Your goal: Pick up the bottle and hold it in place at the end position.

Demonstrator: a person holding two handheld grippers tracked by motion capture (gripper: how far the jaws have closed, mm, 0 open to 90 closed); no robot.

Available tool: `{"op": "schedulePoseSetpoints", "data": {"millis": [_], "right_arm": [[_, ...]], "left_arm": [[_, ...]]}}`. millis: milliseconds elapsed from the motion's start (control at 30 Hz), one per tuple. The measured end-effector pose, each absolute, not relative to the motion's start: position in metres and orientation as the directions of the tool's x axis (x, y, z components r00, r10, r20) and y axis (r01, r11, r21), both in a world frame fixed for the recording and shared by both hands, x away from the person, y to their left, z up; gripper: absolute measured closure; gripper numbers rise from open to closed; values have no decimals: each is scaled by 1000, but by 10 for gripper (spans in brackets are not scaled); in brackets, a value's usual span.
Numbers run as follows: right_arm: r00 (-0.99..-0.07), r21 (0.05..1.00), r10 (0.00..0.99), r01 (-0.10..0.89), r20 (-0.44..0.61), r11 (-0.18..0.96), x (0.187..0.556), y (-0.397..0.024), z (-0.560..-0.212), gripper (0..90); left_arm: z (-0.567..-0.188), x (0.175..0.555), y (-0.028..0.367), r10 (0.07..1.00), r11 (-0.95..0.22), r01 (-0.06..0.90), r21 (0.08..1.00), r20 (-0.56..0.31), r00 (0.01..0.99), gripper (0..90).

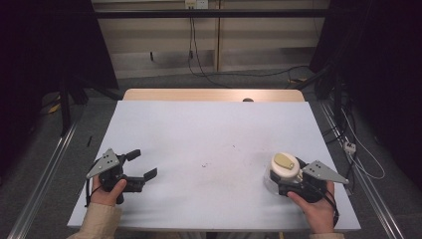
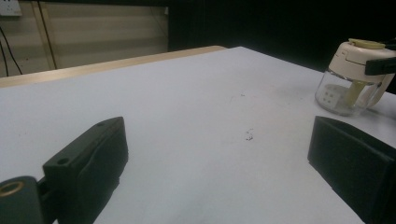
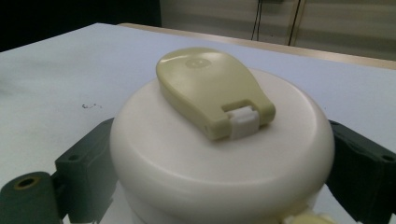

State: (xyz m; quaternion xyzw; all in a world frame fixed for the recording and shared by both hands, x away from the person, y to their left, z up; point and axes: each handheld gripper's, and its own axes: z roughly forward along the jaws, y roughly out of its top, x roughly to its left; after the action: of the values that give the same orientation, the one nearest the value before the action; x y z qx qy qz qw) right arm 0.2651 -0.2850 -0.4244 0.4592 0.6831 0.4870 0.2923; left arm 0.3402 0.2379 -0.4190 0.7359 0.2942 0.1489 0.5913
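high view shows a clear jar (image 1: 283,174) with a cream lid (image 1: 285,167) and a yellow-green flip cap (image 1: 284,160) standing upright near the right front of the white tabletop (image 1: 209,144). the right tool (image 1: 286,185) has its jaws around the jar, one on each side of the lid's rim; whether the pads already press on it cannot be told. the left tool (image 1: 142,167) rests well apart at the left front, jaws wide, holding nothing. the step in hand looks like taking hold of the jar. the next move probably calls for a firm, even squeeze below the lid, keeping the jar upright so it neither tips nor slips.
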Motion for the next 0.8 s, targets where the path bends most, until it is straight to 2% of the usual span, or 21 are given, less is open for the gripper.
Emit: {"op": "schedulePoseSetpoints", "data": {"millis": [433,800], "right_arm": [[-432,908,902,384,17,167,269,-283,-416,111],[-427,925,904,353,23,143,273,-274,-404,113]], "left_arm": [[-420,341,234,607,-139,258,956,-124,785,51],[-420,342,232,605,-135,261,956,-129,786,52]]}}
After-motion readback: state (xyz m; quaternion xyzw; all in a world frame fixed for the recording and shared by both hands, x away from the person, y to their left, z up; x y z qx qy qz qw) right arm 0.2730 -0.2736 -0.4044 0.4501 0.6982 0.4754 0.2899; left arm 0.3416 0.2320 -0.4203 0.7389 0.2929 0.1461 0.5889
